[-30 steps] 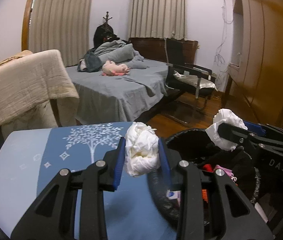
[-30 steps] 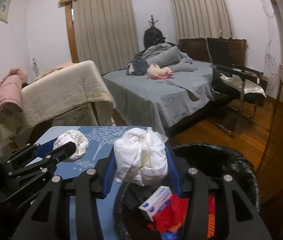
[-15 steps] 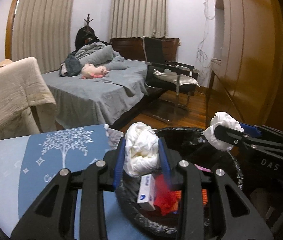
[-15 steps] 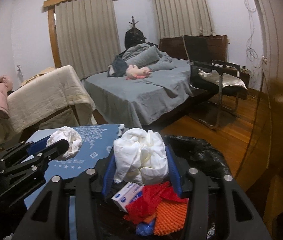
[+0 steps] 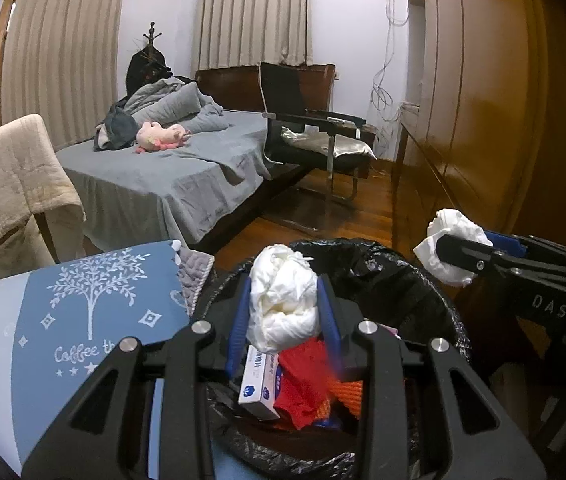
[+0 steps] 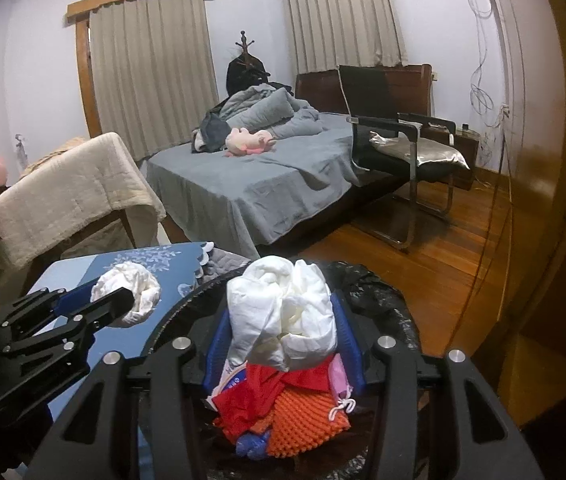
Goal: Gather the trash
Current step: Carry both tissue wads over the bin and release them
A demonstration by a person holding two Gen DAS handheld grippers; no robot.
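My left gripper (image 5: 283,312) is shut on a crumpled white tissue wad (image 5: 281,300) and holds it over the black-lined trash bin (image 5: 387,272). My right gripper (image 6: 281,320) is shut on a second, larger white paper wad (image 6: 283,316), also above the bin (image 6: 379,300). The bin holds a white and blue box (image 5: 259,380), red cloth (image 6: 259,396) and an orange knobbly item (image 6: 307,420). The right gripper with its wad shows in the left wrist view (image 5: 449,252); the left gripper with its wad shows in the right wrist view (image 6: 127,300).
A blue tablecloth with a white tree print (image 5: 83,320) covers the table left of the bin. Beyond stand a grey bed (image 5: 171,176), a black chair (image 5: 315,140), a chair draped in a beige blanket (image 6: 71,192) and a wooden wardrobe (image 5: 483,100) on the right.
Both grippers have moved right from over the table to above the bin, each still holding its wad. The bin's contents have come into view below them.
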